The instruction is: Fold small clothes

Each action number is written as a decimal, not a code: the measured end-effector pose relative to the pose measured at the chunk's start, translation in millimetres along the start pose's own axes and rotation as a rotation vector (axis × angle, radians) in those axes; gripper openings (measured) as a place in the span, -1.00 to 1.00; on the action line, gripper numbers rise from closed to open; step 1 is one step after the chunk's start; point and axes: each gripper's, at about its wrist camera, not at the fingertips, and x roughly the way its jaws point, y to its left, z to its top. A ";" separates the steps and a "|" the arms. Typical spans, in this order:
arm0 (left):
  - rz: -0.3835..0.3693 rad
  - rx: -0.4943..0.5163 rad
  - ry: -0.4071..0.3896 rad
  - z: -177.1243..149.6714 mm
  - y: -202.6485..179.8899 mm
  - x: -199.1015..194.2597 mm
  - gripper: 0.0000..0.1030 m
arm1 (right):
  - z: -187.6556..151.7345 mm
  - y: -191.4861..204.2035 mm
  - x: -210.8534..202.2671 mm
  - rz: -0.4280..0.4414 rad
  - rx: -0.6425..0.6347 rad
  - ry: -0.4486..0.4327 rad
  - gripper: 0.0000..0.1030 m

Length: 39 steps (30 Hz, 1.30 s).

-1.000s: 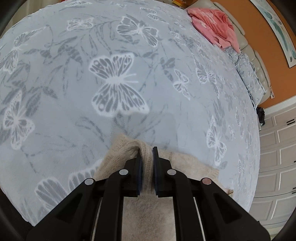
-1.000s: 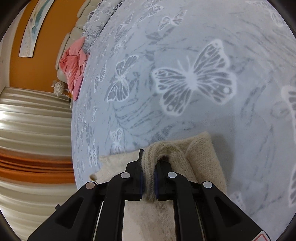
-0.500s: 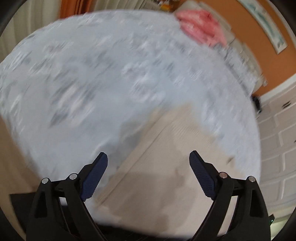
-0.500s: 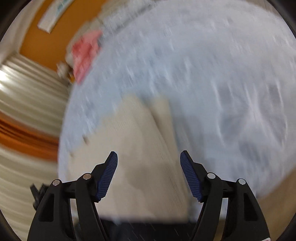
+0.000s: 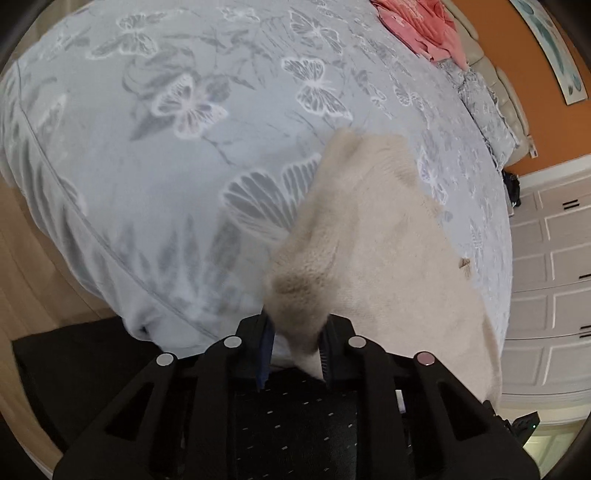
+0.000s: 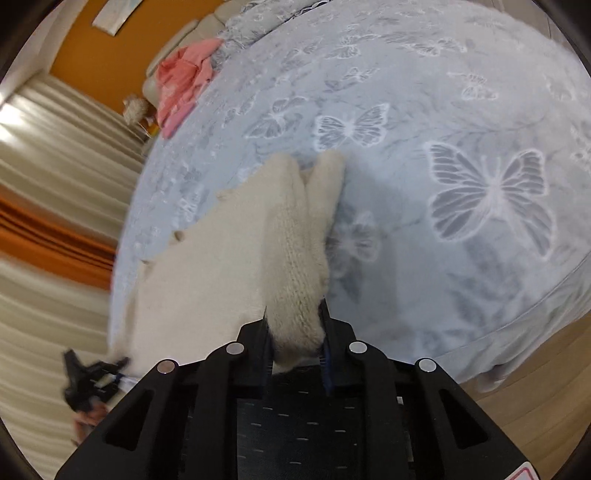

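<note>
A cream knitted garment (image 5: 376,236) lies folded on the grey butterfly-print bedspread (image 5: 147,155), near the bed's front edge. My left gripper (image 5: 295,347) is shut on the garment's near left corner. In the right wrist view the same cream garment (image 6: 229,258) shows, and my right gripper (image 6: 297,343) is shut on its near right corner, a thick bunched fold. The left gripper (image 6: 92,376) is visible at the lower left of the right wrist view. The gripped cloth hides most of the blue finger pads.
A pink garment (image 5: 424,29) lies at the far end of the bed, also in the right wrist view (image 6: 181,85). Orange wall and white cupboards (image 5: 554,295) stand at right, curtains (image 6: 55,184) at left. Wooden floor (image 6: 535,369) lies below the bed edge.
Both grippers let go of the far edge, opened and pulled back toward the bed's front edge. They are now shut on the garment's near corners.
</note>
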 end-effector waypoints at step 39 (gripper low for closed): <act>0.314 0.189 -0.119 136.0 -36.5 95.9 -1.00 | 128.9 -35.0 86.1 -0.192 0.023 0.030 -0.87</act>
